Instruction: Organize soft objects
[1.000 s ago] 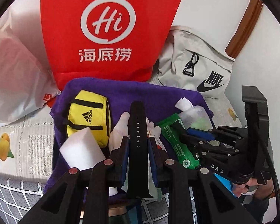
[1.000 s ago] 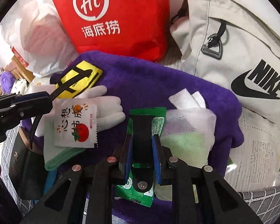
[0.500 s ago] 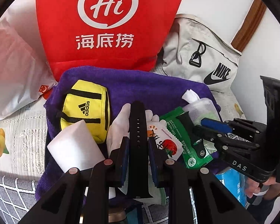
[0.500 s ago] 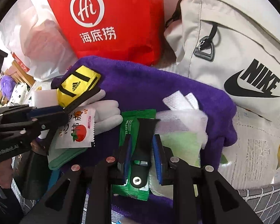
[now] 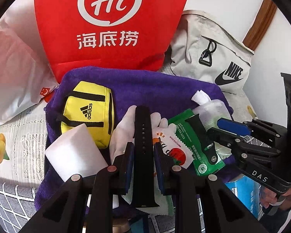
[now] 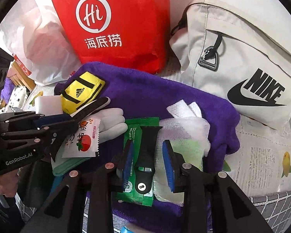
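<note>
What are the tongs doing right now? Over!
Left tongs shut on long black strap. Right tongs open, just let go; short strap lies on green packet. Purple towel crowded.

Bright, even daylight; sharp centre, fisheye-bent edges, dark corners.

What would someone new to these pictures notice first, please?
Probably the big red bag with its white "Hi" logo, standing at the back behind the purple towel. Next, the yellow pouch on the towel's left side, and the pale backpack with its bold black logo at the right.
</note>
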Demonstrator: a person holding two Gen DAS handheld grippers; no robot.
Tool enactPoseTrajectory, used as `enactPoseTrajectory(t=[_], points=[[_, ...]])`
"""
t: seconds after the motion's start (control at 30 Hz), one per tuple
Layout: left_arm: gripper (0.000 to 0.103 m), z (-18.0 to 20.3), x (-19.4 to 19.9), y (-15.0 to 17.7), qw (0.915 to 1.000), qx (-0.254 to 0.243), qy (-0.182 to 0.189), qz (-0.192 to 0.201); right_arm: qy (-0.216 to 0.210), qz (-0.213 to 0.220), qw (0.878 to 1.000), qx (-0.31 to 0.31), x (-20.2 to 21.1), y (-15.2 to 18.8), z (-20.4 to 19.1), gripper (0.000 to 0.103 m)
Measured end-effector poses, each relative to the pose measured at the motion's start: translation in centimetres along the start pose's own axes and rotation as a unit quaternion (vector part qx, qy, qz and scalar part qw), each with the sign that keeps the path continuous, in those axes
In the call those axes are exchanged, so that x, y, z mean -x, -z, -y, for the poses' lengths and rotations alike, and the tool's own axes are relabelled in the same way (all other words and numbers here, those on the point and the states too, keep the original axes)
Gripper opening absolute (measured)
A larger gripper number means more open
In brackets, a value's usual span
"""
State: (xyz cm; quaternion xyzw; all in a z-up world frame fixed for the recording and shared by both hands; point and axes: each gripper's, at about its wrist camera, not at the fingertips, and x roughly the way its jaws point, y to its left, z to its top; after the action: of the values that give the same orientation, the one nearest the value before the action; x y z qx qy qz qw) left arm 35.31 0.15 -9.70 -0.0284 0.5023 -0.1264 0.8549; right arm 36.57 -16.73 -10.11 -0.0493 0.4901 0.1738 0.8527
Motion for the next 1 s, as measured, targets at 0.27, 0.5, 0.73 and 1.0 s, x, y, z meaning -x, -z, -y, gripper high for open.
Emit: enactPoseTrajectory(t=[0.27, 0.5, 0.73, 1.0], points=[[0.052, 0.4, 0.6, -0.1, 0.9997, -0.004, -0.025, -0.008, 0.001, -0.004, 1.000, -0.003, 0.1, 0.0, -0.2, 0.036], [0.060, 1.2, 2.4, -0.1, 0.9990, -0.015, -0.041, 0.000, -0.001, 0.011, 1.000, -0.003, 1.5, -0.3, -0.5, 0.059], [0.067, 1.7, 5.6, 0.1, 0.9986, -0.019, -0.048, 0.014, 0.016, 0.033, 0.999, -0.020, 4.0, -0.5, -0.9, 0.074], [0.082, 2.7, 10.4, 1.2, 0.9968, -0.019, -0.064, 0.044, 0.056, 0.048, 0.997, -0.014, 8.7, 0.9, -3.4, 0.090]])
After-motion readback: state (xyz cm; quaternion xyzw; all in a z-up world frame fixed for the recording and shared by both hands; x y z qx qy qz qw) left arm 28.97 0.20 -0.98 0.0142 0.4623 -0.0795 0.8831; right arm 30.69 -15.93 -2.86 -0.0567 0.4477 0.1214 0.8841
